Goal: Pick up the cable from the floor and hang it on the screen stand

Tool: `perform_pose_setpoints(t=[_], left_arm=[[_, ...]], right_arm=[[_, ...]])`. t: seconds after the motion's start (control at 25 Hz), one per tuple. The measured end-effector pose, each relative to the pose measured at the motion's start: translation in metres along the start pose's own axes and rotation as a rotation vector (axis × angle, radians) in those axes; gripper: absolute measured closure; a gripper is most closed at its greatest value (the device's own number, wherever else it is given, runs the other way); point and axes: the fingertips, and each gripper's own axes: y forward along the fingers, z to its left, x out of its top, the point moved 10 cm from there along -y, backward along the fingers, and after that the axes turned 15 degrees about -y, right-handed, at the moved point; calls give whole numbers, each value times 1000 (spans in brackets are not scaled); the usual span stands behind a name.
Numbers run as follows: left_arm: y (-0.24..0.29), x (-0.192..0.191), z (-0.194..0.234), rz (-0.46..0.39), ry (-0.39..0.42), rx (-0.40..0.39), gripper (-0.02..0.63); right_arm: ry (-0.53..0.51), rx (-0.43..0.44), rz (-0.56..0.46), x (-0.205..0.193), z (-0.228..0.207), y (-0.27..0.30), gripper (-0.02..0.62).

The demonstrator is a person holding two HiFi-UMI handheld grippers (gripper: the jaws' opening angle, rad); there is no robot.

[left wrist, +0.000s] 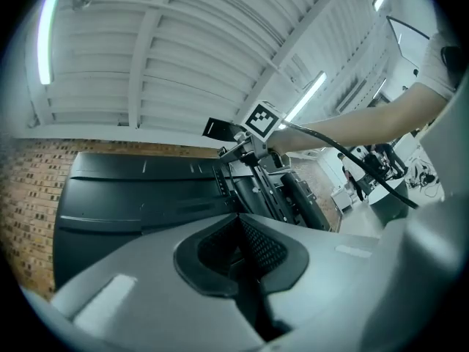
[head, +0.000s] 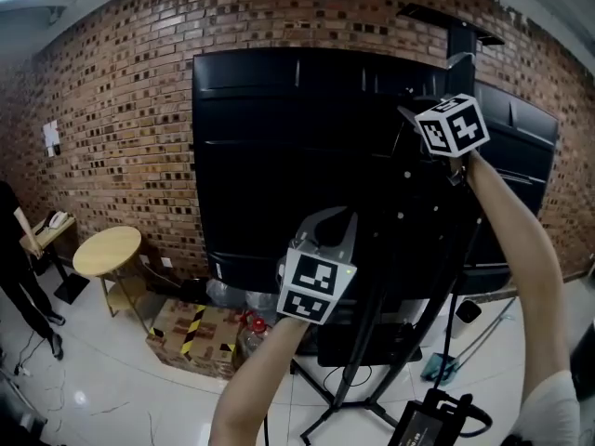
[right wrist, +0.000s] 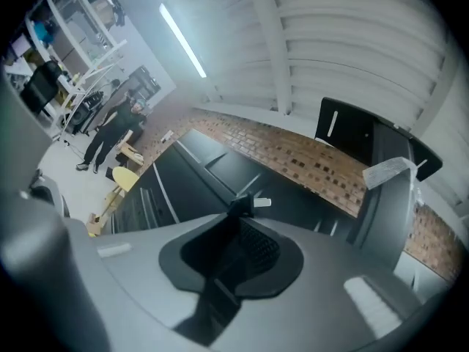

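my right hand-held gripper [right wrist: 244, 213] is clamped on the end of the cable [left wrist: 344, 153]. in the right gripper view a black plug with a pale tip sticks out from between the pads, which are nearly together around it. i hold this hand-held gripper high and about level. its marker cube is up beside the top of the screen stand [head: 460, 45], close to the screen [head: 279, 156]. in the left gripper view the black cable leaves the right hand-held gripper, sags in a curve beside my right forearm [head: 516, 249] and runs off toward the lower right. where its far end lies i cannot tell.

my left hand-held gripper [left wrist: 240, 224] sits lower, in front of the lower part of the screen, tilted a little upward. its pads are together with nothing between them.

the screen is a big black panel. the stand's dark post and spread legs are in front of it, down to the white tiled floor [head: 93, 388]. behind it runs a brick wall [head: 121, 110]. near the foot of the wall, to the lower left of the screen, lies a cardboard box [head: 191, 333] with yellow-and-black tape. a person [head: 19, 268] in dark clothes stands at the far left edge.
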Motion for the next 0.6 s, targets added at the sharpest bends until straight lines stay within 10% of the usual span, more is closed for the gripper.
perform_pose_setpoints(t=[0.6], left_arm=[[27,-14,-34,54,21,-71,588]], right_arm=[[-220,-69,-12,-1,-4,-1,549]])
